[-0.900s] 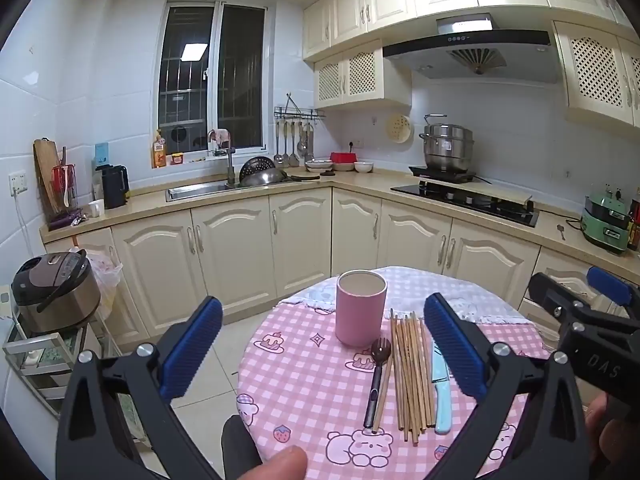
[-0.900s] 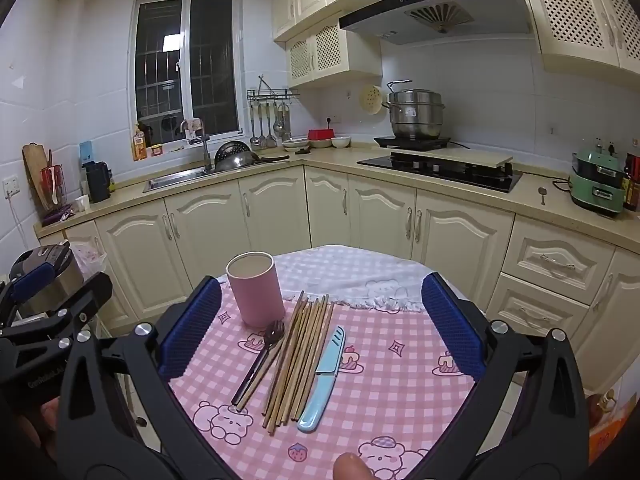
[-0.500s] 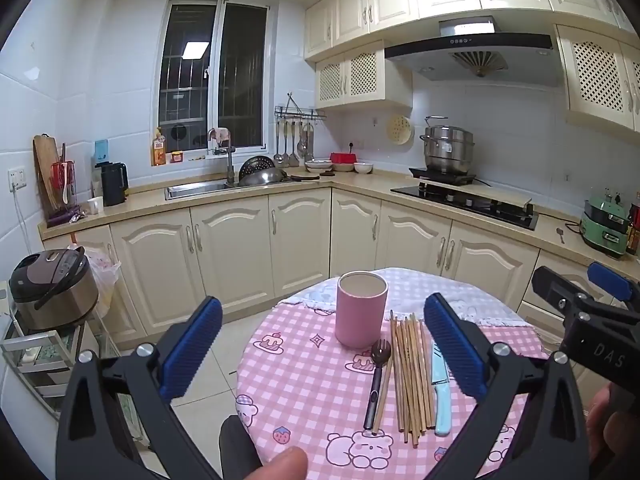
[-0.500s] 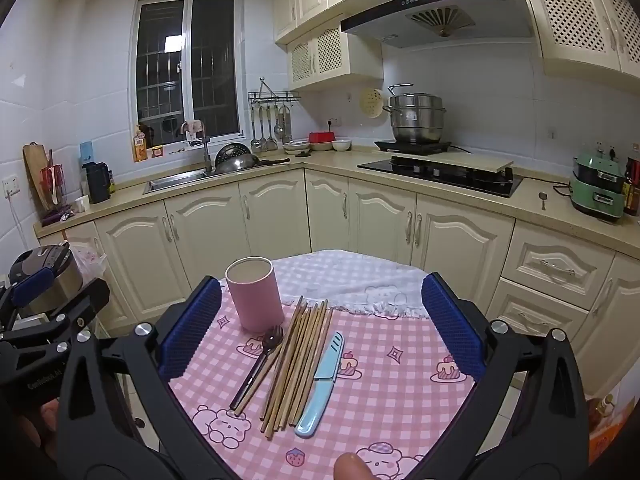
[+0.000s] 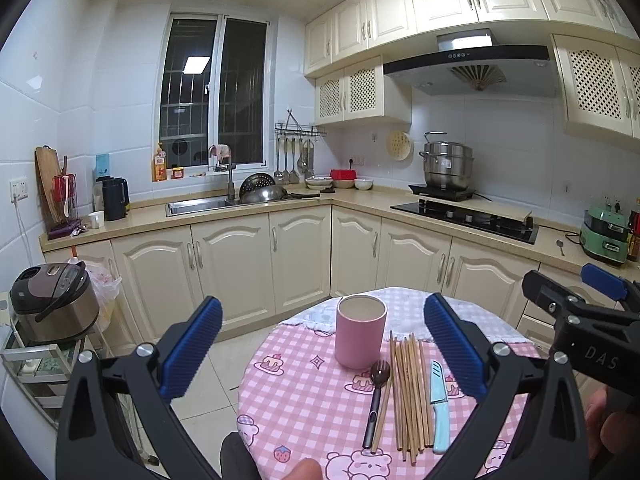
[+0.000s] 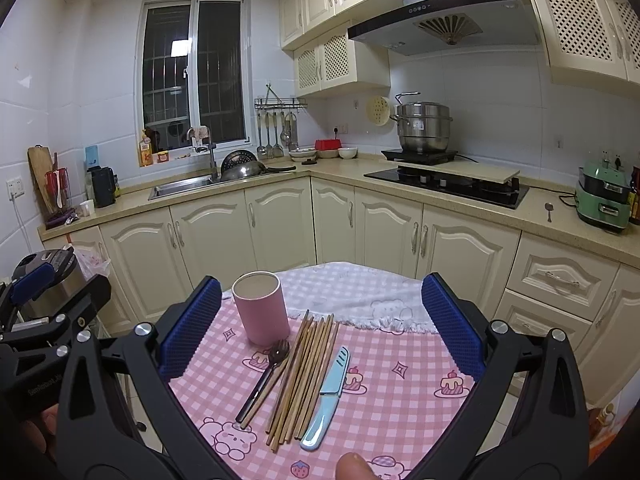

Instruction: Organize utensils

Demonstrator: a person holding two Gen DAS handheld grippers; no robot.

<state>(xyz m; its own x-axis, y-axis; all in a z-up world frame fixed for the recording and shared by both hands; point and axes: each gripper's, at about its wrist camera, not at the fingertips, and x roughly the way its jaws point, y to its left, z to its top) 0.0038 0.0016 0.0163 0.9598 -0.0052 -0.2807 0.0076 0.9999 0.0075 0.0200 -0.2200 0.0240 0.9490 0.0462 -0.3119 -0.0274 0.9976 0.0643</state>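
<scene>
Left wrist view: the left hand-held gripper hangs above the near edge of a round surface covered in pink checked cloth, its blue-padded jaws spread wide with nothing between them. Ahead stands an upright pink cup. Just right of the cup's base lies a dark spoon, bowl toward the cup, with one chopstick beside its handle. Next comes a bundle of wooden chopsticks, laid side by side, then a light blue knife with its tip pointing away from the camera. The right hand-held gripper shows at the right edge, off the side of the surface, apart from the utensils.

Right wrist view: the right hand-held gripper also stands wide open and holds nothing, hovering over the surface. The cup sits left of centre, near the white fringe of the cloth. The spoon, chopsticks and knife lie in a row on the cloth in front of the cup, slanting toward the lower left. The left hand-held gripper is at the far left edge, and a fingertip shows at the bottom
</scene>
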